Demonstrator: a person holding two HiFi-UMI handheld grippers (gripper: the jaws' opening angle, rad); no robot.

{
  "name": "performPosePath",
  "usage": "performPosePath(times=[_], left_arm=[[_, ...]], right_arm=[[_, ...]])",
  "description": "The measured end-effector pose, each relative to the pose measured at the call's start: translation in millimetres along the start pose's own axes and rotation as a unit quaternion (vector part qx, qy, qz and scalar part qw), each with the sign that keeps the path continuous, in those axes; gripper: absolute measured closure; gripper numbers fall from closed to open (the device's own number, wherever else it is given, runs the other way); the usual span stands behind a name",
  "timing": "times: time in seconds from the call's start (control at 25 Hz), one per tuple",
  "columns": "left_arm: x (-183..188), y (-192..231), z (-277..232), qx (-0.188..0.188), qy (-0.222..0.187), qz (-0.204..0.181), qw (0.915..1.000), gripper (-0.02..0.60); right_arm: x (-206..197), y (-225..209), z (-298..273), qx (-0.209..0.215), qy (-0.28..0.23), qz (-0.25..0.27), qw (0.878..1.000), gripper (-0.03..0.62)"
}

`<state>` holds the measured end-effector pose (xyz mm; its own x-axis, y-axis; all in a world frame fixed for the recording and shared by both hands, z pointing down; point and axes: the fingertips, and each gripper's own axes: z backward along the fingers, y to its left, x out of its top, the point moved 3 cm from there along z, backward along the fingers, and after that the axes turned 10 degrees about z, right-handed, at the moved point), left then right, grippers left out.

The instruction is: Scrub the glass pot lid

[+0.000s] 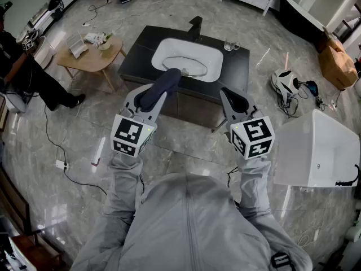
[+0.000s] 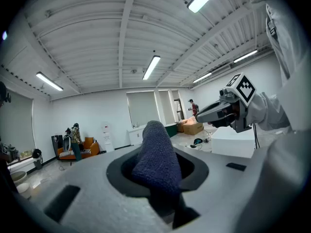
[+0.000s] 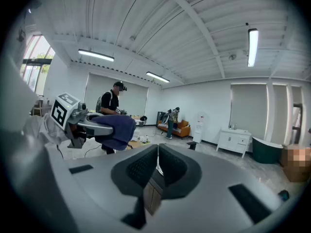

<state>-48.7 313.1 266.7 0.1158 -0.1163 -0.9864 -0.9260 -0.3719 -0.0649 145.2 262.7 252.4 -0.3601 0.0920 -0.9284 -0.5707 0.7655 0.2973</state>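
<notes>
The glass pot lid [image 1: 182, 66] lies in the white sink [image 1: 210, 53] of a dark vanity in front of me; it shows only faintly. My left gripper [image 1: 164, 83] is shut on a dark blue cloth [image 1: 162, 85], held up in the air short of the sink. The cloth [image 2: 158, 154] stands rolled between the jaws in the left gripper view. My right gripper [image 1: 227, 94] hangs level beside it, shut with nothing between its pads [image 3: 141, 166]. Each gripper view points up at the ceiling and shows the other gripper: right gripper [image 2: 214, 111], left gripper [image 3: 99, 129] with the cloth [image 3: 118, 131].
A black faucet [image 1: 196, 24] stands behind the sink and a drinking glass [image 1: 230, 46] on the counter's far right. A low wooden table [image 1: 90, 58] is at the left, a white tub [image 1: 318, 148] at the right, and cables run over the marble floor.
</notes>
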Motion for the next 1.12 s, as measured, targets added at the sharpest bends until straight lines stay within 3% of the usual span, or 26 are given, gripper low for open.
performPosePath(times=[0.36, 0.8, 1.12], left_arm=[[0, 19, 5, -0.004, -0.003, 0.0, 1.0, 0.472], [-15, 48, 20, -0.029, 0.012, -0.008, 0.9995, 0.472], [-26, 72, -3, -0.027, 0.016, -0.002, 0.9995, 0.472]], right_arm=[[7, 15, -15, 0.003, -0.01, -0.013, 1.0, 0.559], [9, 31, -32, -0.034, 0.001, -0.055, 0.998, 0.559], [-1, 22, -65, -0.025, 0.015, -0.062, 0.998, 0.559]])
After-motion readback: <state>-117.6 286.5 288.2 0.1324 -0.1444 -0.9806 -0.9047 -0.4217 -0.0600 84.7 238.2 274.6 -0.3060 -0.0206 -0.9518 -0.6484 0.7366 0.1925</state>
